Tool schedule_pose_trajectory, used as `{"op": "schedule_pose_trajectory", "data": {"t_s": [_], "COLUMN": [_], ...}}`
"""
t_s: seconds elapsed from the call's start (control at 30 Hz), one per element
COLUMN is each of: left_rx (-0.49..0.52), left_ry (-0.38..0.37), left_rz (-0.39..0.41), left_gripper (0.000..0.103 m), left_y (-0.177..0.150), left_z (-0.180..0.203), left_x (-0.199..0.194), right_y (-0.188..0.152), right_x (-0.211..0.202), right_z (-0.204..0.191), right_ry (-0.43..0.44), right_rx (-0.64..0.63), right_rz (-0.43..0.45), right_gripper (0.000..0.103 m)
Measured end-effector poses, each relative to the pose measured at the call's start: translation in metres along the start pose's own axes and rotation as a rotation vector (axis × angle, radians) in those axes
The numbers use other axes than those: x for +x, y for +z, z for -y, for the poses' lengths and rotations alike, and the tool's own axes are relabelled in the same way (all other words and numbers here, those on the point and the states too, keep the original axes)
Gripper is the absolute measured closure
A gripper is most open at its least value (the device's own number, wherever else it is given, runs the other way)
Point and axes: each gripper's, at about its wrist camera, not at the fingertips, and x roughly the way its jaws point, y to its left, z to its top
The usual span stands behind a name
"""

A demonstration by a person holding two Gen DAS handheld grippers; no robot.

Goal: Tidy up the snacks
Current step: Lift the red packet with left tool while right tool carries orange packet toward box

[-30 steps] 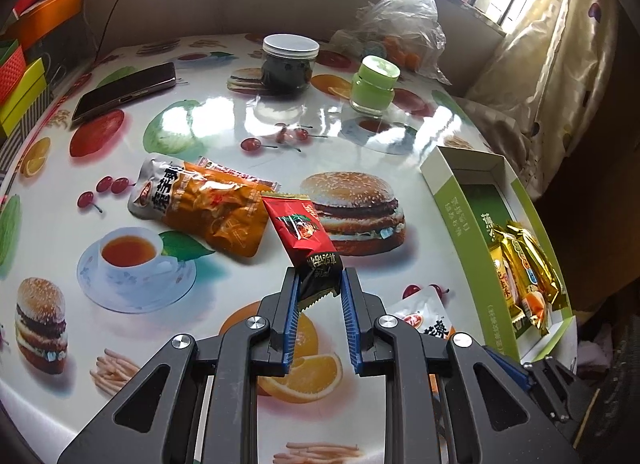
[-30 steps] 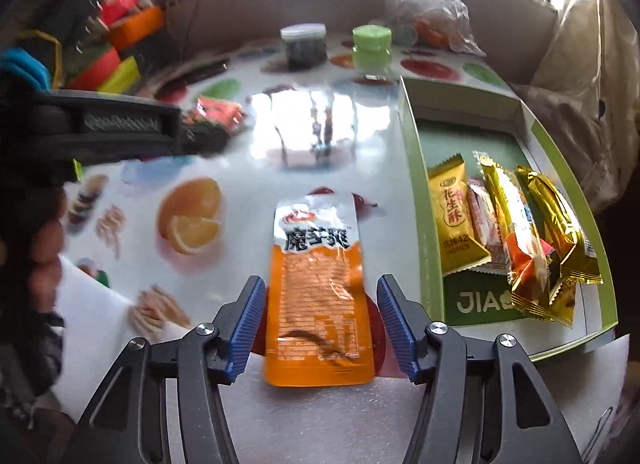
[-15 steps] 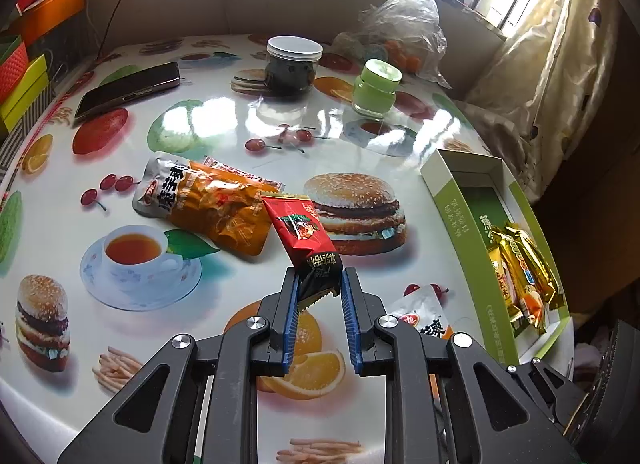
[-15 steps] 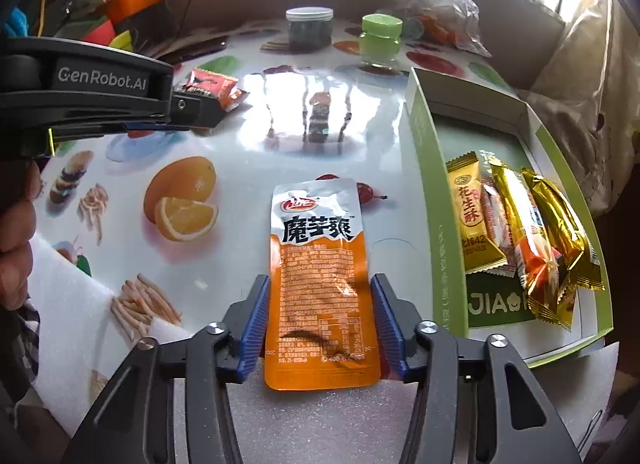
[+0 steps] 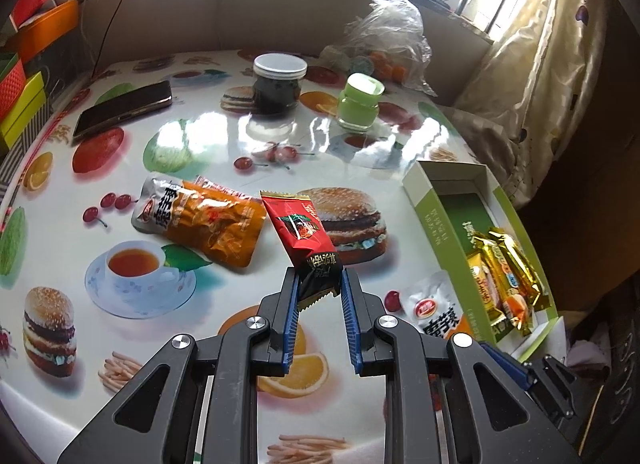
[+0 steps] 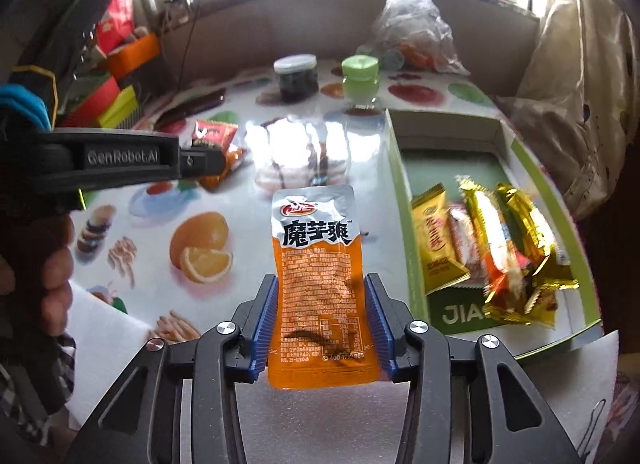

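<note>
A: Left wrist view first. Left gripper clamped on the dark lower end of a red packet, held tilted up above the table.
B: Behind it, a heap of orange pouches lying on the printed cloth, just left of the red packet.
A: Further back: a phone, a dark jar with a white lid, a green jar, a clear bag.
B: Off to the right, a green box, open, gold bars inside at its near end. Just beside its wall, a white-topped orange pouch partly hidden by the gripper body.

A: Over to the right wrist view. Right gripper, jaws just been closing, now pressed on both edges of that orange pouch.
B: Pouch upright between the pads, silver top pointing away, bottom seam hanging below them, clear of the table.
A: Green box immediately right, yellow bar and gold bars blurred inside.
B: Left gripper's side crossing at left, a hand below it, red packet at its tip.
</note>
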Motion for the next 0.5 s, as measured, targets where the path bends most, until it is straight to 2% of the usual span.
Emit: {"op": "schedule_pose_trajectory", "data": {"t_s": [0.17, 0.5], "left_rx": [0.032, 0.093], "left_ry": [0.004, -0.032], "left_rz": [0.016, 0.046], "left_gripper": [0.081, 0.081], "left_y": [0.005, 0.015], "left_z": [0.012, 0.042], "left_x": [-0.007, -0.016], "right_y": [0.006, 0.014], "right_x": [-0.015, -0.032], "right_z": [0.013, 0.039], "right_ry": [-0.007, -0.047], "right_rx": [0.043, 0.094], "right_rz": [0.038, 0.087], "right_gripper": [0.061, 0.061]}}
